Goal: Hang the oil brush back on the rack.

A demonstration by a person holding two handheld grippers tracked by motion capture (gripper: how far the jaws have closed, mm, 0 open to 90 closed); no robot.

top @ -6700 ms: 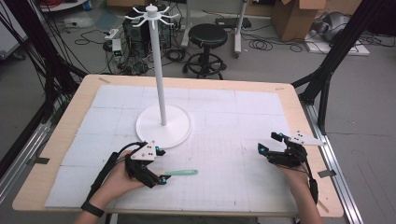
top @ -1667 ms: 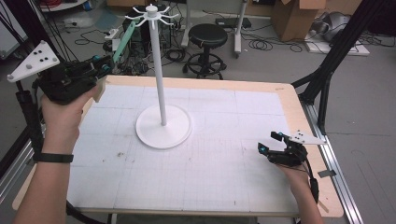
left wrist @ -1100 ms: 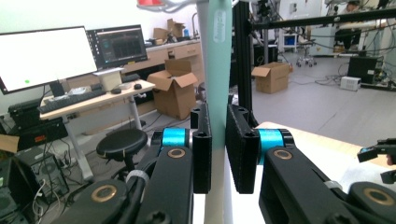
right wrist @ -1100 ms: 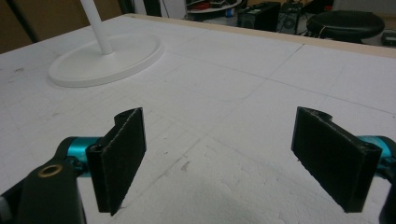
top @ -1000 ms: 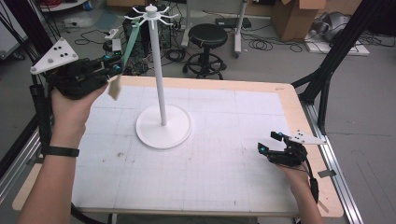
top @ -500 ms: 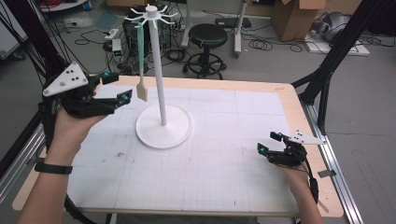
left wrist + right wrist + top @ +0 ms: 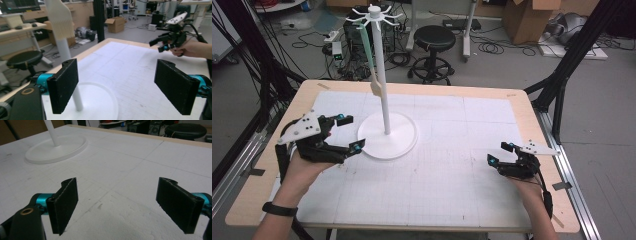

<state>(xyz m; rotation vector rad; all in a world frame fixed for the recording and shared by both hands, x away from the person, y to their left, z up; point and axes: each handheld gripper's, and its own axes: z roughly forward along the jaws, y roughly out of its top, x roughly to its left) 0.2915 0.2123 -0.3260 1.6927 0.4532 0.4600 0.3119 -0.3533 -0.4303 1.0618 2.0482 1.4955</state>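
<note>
White rack with a green-handled spatula hung from its crown; both grippers empty on the bench.

Green-handled spatula hangs from a hook of the white stand, its cream blade beside the pole, clear of the round base; the blade shows at the upper left of the left gripper view. Left gripper sits low, just beside the base, jaws wide apart and holding nothing. Right gripper rests well apart near the bench's right edge, jaws likewise spread and empty. Judged from this layout, the hanging is done; what seems left is only drawing the left hand clear of the stand.
</note>
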